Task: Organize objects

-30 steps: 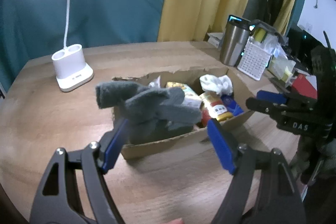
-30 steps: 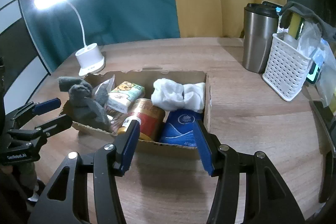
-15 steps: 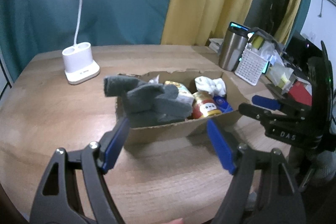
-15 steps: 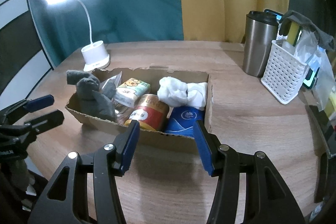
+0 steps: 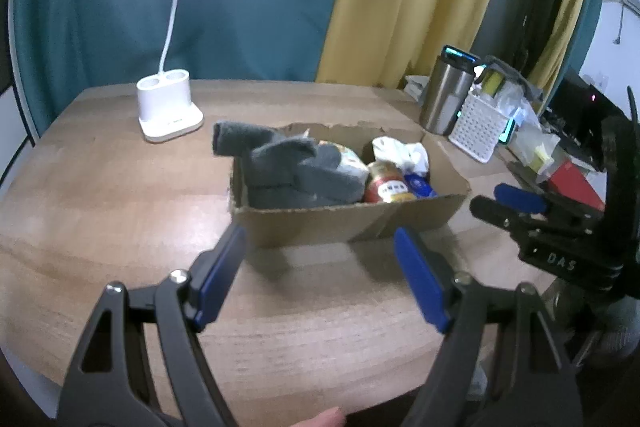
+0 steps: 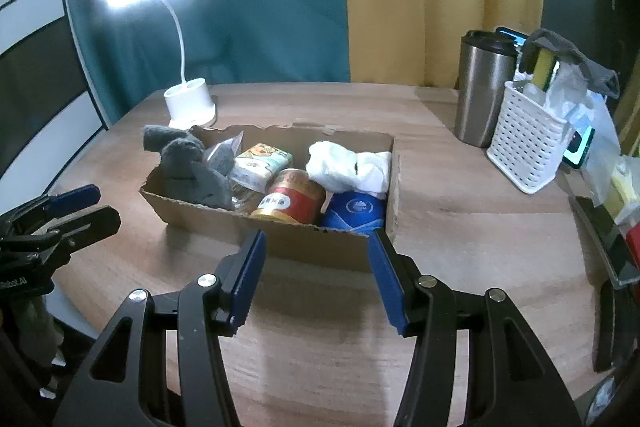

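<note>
A shallow cardboard box (image 5: 332,223) (image 6: 288,241) sits on the wooden table. It holds a grey sock (image 5: 296,167) (image 6: 188,163) at its left end, a snack packet (image 6: 262,163), a red can (image 6: 294,199) (image 5: 386,183), a blue pouch (image 6: 354,209) and a white cloth (image 6: 348,165) (image 5: 400,151). My left gripper (image 5: 320,267) is open and empty, in front of the box. My right gripper (image 6: 316,267) is open and empty, in front of the box's near wall. Each gripper shows in the other's view, the right one (image 5: 516,203) and the left one (image 6: 76,207).
A lit white desk lamp (image 5: 168,115) (image 6: 190,105) stands behind the box at the left. A steel tumbler (image 6: 482,91) (image 5: 448,99) and a white perforated basket (image 6: 528,147) (image 5: 478,131) stand at the right, with clutter beyond at the table's right edge.
Both grippers have pulled back from the box and risen a little, still open. The grey sock stays in the box's left end.
</note>
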Demonstrator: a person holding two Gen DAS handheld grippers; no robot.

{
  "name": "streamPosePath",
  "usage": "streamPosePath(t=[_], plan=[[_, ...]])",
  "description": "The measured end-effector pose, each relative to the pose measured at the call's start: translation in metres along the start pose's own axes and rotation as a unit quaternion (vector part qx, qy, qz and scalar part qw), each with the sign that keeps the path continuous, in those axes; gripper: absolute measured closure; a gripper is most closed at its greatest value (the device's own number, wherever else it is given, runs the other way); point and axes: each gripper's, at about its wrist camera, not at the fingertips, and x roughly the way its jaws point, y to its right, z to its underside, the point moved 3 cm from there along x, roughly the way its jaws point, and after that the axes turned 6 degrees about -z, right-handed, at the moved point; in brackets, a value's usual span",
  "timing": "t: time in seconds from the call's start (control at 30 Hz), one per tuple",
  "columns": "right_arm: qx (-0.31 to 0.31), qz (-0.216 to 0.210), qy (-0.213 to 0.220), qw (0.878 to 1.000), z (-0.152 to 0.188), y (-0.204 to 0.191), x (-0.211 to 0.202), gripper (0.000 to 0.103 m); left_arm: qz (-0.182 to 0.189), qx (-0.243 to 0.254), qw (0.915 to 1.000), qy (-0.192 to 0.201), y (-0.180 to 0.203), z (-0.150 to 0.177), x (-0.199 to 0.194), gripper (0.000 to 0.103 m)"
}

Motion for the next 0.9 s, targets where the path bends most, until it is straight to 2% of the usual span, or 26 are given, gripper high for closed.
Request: streamPosePath(t=[0.2, 0.33, 0.53, 0.7, 0.9], plan=[[0.002, 0.008, 0.008, 1.0, 0.006, -0.002, -0.014, 0.047, 0.018, -0.001, 0.9997, -0.018, 0.009, 0.015, -0.002, 0.025], [0.001, 0.013, 0.009, 1.0, 0.013, -0.002, -0.023, 0.047, 0.016, 0.003, 0.9999, -0.006, 0.012, 0.021, -0.012, 0.025], [0.005, 0.016, 0.007, 1.0, 0.021, -0.002, -0.026, 0.047, -0.002, -0.001, 1.0, 0.008, 0.009, 0.023, -0.021, 0.025], [0.002, 0.016, 0.011, 1.0, 0.022, -0.006, -0.029, 0.047, -0.018, -0.026, 0.9995, -0.005, -0.003, 0.023, -0.021, 0.025], [-0.001, 0.007, 0.008, 1.0, 0.021, -0.01, -0.03, 0.047, -0.021, -0.021, 0.9996, -0.003, -0.002, 0.023, -0.021, 0.025]])
